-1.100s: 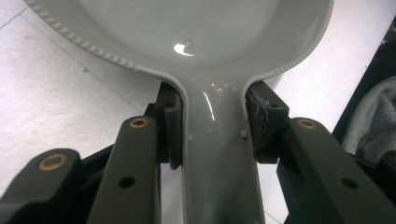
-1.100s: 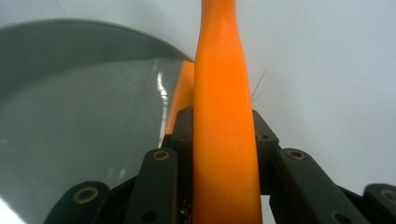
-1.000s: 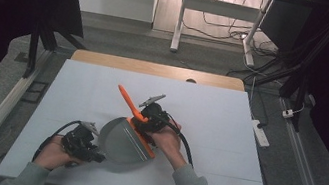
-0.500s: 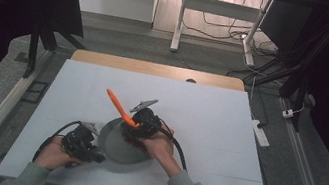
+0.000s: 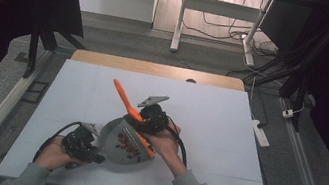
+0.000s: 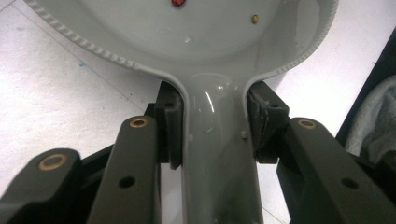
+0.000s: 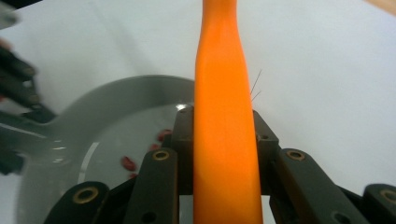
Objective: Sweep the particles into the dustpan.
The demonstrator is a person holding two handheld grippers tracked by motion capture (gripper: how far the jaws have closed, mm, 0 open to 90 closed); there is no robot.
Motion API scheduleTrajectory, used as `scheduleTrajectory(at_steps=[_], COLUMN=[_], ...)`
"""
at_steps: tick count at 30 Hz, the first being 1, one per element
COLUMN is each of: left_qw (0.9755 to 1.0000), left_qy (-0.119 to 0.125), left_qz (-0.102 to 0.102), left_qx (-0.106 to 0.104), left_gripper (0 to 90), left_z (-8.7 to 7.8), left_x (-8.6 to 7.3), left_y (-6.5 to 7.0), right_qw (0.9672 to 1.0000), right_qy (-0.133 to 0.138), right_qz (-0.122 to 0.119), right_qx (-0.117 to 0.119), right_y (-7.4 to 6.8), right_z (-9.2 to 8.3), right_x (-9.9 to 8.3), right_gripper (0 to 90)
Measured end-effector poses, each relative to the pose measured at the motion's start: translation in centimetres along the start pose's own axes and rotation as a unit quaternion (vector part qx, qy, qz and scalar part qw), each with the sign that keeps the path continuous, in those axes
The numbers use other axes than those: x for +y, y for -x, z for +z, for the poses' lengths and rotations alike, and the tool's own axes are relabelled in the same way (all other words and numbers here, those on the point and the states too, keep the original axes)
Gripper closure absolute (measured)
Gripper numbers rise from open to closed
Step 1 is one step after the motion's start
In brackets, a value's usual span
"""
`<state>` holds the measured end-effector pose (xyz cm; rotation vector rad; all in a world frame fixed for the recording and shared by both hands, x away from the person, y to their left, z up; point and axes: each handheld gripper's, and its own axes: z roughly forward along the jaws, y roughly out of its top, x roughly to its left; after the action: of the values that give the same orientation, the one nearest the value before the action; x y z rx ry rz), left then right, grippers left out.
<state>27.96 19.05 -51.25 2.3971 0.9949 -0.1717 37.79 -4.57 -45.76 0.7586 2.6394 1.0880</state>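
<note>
A grey pan (image 5: 117,151) rests on the white table near its front edge, with several small red pieces (image 5: 126,145) inside. My left gripper (image 5: 87,148) is shut on the pan's grey handle (image 6: 217,154), its pads (image 6: 170,123) pressing both sides. The pan's bowl (image 6: 210,28) spreads beyond the jaws, holding a red piece (image 6: 177,3). My right gripper (image 5: 150,120) is shut on an orange spatula (image 5: 133,115) whose handle points up and back-left, its other end down over the pan. The orange handle (image 7: 224,116) runs between the jaws, above the pan (image 7: 116,121).
The white table (image 5: 210,110) stretches wide around the pan. A wooden strip (image 5: 156,69) borders its far edge. Metal rails run along the floor on both sides, and a power strip (image 5: 259,134) lies off the table's right edge.
My right gripper has carried the orange spatula left and down over the pan; the spatula now tilts more steeply. The left gripper keeps its hold on the pan handle.
</note>
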Motion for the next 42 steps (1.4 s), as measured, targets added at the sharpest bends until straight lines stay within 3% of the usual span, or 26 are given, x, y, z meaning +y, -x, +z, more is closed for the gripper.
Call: scheduleTrajectory(at_steps=[6,10,23,34,42], left_qw=[1.0,1.0,0.9999,0.9999,0.9999], left_qy=[0.001,0.001,0.001,0.0,0.0], left_qz=[0.001,0.003,0.01,0.014,0.015], left_qx=[-0.001,-0.001,-0.003,-0.004,-0.004], left_gripper=[62.0,62.0,61.9,61.9,61.9], left_z=[-0.2,-0.3,-0.6,-0.5,-0.5], left_x=[-0.1,-0.3,-0.6,-0.7,-0.7], left_y=[0.0,0.1,0.3,0.4,0.5], right_qw=[0.9995,0.9985,0.9938,0.9905,0.9897], right_qy=[0.002,-0.014,-0.039,-0.05,-0.062], right_qz=[0.022,0.028,0.063,0.082,0.075], right_qx=[-0.023,-0.044,-0.083,-0.099,-0.105], right_y=[2.0,2.9,5.2,6.5,6.5], right_z=[-0.8,-0.9,-3.3,-4.0,-3.6], right_x=[-0.6,-1.2,-4.8,-6.8,-7.1], right_gripper=[70.9,70.9,70.9,70.8,70.9])
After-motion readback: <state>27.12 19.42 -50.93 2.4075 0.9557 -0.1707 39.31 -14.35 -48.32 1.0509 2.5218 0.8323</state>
